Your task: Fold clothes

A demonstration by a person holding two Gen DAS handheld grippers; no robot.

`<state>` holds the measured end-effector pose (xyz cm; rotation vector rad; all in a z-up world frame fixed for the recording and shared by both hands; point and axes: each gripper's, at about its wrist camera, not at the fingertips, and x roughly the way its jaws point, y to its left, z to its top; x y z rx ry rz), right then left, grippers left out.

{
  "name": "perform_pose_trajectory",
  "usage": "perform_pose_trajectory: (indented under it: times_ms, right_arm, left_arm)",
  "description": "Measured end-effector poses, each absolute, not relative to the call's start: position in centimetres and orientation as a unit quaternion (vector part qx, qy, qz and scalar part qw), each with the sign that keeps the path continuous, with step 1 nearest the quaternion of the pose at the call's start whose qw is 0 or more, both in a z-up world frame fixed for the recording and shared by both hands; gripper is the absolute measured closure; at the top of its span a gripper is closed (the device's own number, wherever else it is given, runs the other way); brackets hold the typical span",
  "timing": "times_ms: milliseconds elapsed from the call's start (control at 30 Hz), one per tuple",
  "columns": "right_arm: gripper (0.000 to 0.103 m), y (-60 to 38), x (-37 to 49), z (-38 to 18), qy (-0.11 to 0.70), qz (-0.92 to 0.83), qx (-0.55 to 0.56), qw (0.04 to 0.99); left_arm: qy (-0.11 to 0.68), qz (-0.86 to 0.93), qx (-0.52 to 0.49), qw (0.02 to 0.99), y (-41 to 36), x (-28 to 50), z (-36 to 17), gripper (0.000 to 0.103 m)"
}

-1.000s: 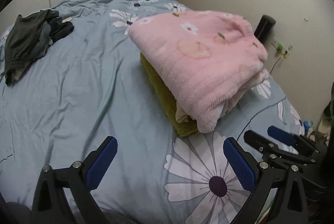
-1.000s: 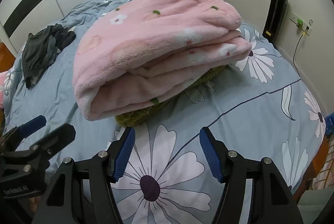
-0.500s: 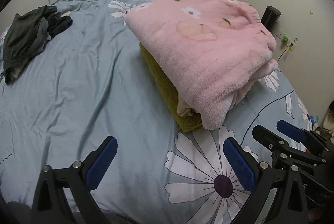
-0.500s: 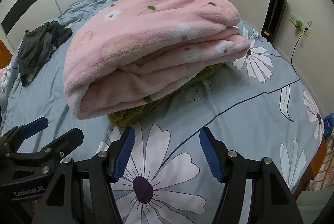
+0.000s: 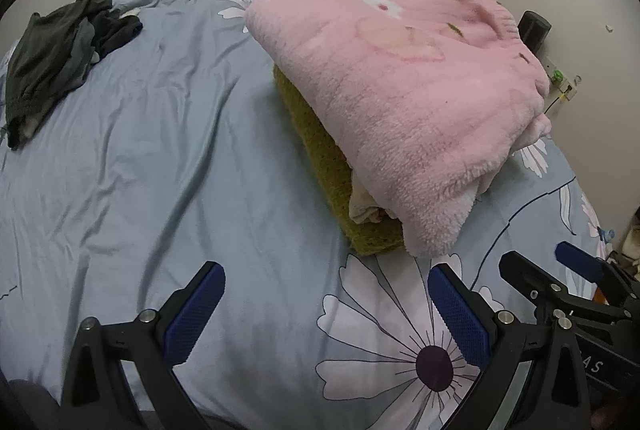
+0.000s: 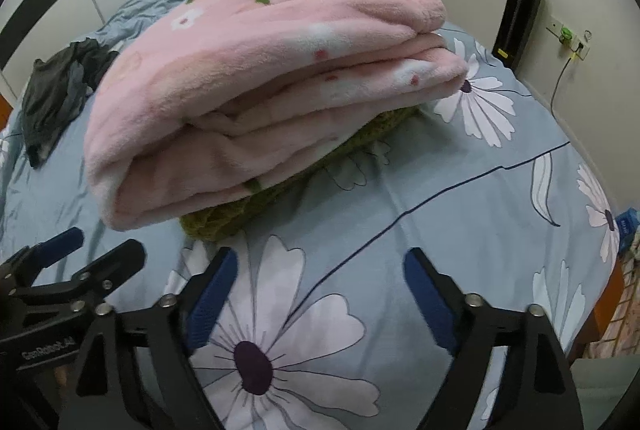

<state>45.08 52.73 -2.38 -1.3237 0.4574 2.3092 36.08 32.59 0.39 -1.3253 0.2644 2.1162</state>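
A folded pink fleece garment (image 5: pixel 404 101) with flower prints lies on top of a folded olive-green knit (image 5: pixel 320 149) on the bed; both also show in the right wrist view, the pink one (image 6: pixel 256 77) above the green one (image 6: pixel 288 189). A crumpled dark garment (image 5: pixel 60 57) lies at the far left of the bed, also in the right wrist view (image 6: pixel 60 97). My left gripper (image 5: pixel 326 294) is open and empty, just short of the stack. My right gripper (image 6: pixel 316 282) is open and empty beside it, also near the stack's front corner.
The bed has a blue-grey flowered sheet (image 5: pixel 140 169). A wall with a socket and cable (image 6: pixel 568 37) and a black upright device (image 6: pixel 520 13) stand at the right. The bed's right edge (image 6: pixel 612 270) drops off near a wooden frame.
Both grippers have moved closer to the stack, which now looks larger in both views. Both stay open and empty. The clothes have not moved.
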Motion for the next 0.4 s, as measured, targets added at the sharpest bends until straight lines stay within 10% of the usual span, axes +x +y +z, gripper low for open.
perform_pose_trajectory:
  times_ms: [400]
  right_arm:
    - [0.004,52.78,44.2,-2.52,0.138,0.837,-0.488,0.205]
  left_arm:
    - [0.099,0.81,-0.5,0.289,32.26,35.89,-0.08,0.0]
